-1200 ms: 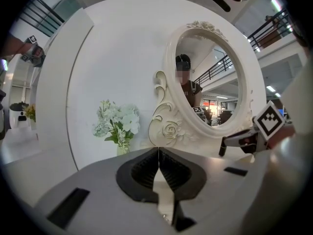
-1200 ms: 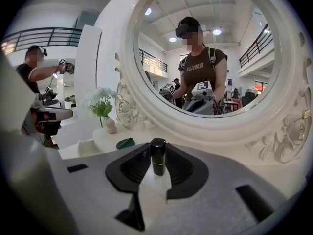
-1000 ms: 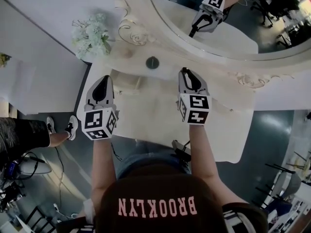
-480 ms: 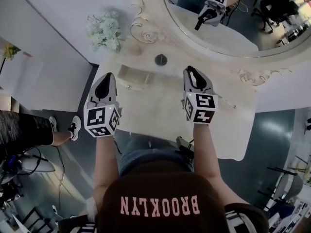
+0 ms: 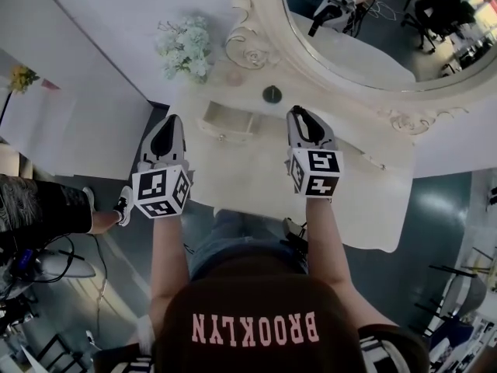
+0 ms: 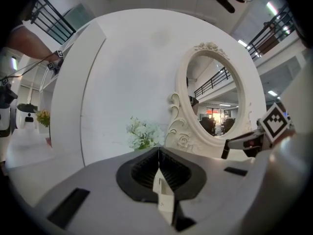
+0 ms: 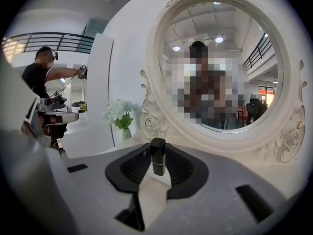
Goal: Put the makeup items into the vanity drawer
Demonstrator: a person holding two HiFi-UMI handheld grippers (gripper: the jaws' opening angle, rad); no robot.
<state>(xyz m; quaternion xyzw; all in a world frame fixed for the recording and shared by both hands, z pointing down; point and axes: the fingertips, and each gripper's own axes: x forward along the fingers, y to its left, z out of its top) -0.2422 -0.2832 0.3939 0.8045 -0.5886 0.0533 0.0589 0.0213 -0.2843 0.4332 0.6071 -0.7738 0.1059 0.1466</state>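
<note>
My right gripper [image 5: 299, 115] hovers over the cream vanity top [image 5: 365, 200], shut on a small black lipstick-like tube [image 7: 157, 155] that stands upright between its jaws. My left gripper [image 5: 171, 121] hangs over the vanity's left edge with its jaws together and nothing in them; in the left gripper view the left gripper [image 6: 159, 173] shows the jaws meeting in a line. Between the two grippers, a little beyond their tips, sits a small cream drawer [image 5: 227, 120] that looks pulled out. A dark round item [image 5: 272, 94] lies on the top near the mirror base.
An ornate oval mirror [image 5: 373, 29] rises at the back of the vanity, and a vase of white flowers [image 5: 186, 47] stands left of it. A white wall panel [image 5: 93, 22] runs along the left. Another person's legs and shoes [image 5: 116, 204] are on the floor at left.
Both grippers have moved a little forward and up toward the mirror, the right one still holding the black tube. The head view has shifted, so the vanity sits further right.
</note>
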